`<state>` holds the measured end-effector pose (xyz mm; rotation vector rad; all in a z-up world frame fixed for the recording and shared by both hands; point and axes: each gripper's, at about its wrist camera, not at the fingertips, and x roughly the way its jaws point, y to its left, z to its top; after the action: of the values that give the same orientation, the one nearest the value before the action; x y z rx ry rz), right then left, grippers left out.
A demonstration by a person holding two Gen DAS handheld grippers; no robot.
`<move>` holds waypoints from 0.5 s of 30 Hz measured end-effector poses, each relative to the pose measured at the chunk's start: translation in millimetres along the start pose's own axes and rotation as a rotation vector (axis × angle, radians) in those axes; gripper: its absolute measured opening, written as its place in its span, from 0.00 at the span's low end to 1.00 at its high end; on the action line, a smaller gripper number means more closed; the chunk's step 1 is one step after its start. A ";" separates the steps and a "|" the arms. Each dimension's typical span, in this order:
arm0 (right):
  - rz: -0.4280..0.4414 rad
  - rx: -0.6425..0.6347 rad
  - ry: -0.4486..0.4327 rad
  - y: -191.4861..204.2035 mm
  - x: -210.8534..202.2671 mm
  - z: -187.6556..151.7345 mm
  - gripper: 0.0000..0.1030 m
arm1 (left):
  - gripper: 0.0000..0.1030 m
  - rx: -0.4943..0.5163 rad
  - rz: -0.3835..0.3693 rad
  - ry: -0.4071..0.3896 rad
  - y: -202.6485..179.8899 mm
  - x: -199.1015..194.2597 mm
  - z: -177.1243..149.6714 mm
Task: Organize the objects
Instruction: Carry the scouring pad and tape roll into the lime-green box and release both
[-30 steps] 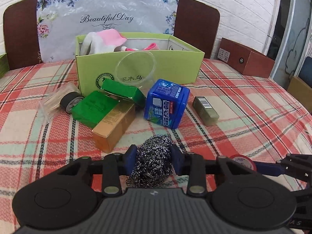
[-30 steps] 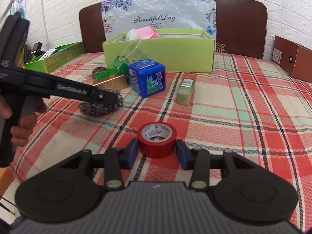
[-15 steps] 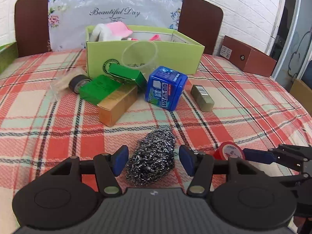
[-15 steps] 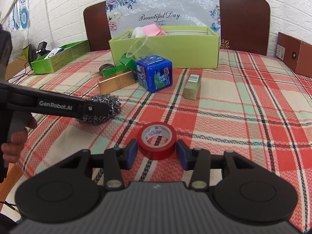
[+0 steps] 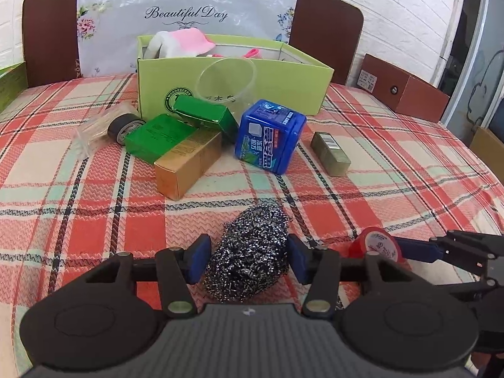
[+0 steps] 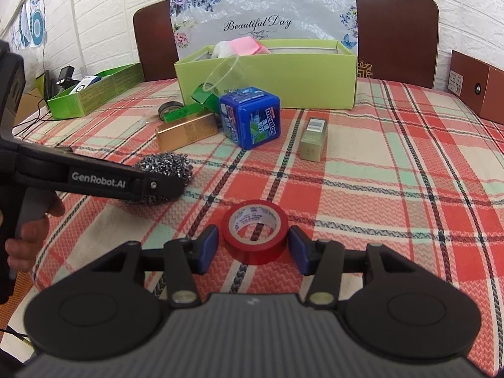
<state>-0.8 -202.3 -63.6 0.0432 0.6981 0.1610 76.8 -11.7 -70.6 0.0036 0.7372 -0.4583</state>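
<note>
Left wrist view: my left jaws (image 5: 247, 260) stand released astride the steel scourer (image 5: 249, 256), having just widened. Right wrist view: my right jaws (image 6: 254, 249), just opening, straddle the red tape roll (image 6: 255, 234) without pressing; the green box (image 6: 267, 75) lies beyond.

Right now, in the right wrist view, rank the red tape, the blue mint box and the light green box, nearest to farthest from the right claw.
1. Red tape, lying between the right claw's pads.
2. Blue mint box, mid-table, slightly left.
3. Light green box, at the back.
</note>
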 end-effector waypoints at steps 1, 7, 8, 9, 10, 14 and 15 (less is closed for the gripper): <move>-0.001 -0.001 0.001 0.2 0.9 0.1 0.47 | 0.53 0.005 -0.001 0.002 -0.3 0.4 0.3; -0.009 -0.014 0.000 1.1 6.2 2.2 0.45 | 0.42 -0.005 -0.009 0.003 1.2 0.2 1.5; -0.011 -0.019 0.000 1.2 6.4 2.3 0.45 | 0.41 -0.010 -0.011 0.005 1.7 -0.6 2.2; -0.012 -0.022 0.000 1.6 5.8 2.0 0.45 | 0.40 -0.018 -0.013 0.003 2.3 -2.0 2.9; -0.012 -0.024 0.000 1.6 5.6 2.1 0.45 | 0.39 -0.024 -0.015 0.000 2.8 -3.8 3.9; 0.003 -0.011 -0.011 -0.3 0.3 6.6 0.45 | 0.38 -0.056 -0.043 -0.037 5.8 -19.9 13.6; 0.009 -0.012 -0.020 -0.4 -2.3 9.7 0.45 | 0.38 -0.062 -0.051 -0.049 6.6 -24.8 18.2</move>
<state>3.7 -202.9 -54.7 0.0366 0.6769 0.1735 75.2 1.3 -41.9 -0.0846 0.7044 -0.4822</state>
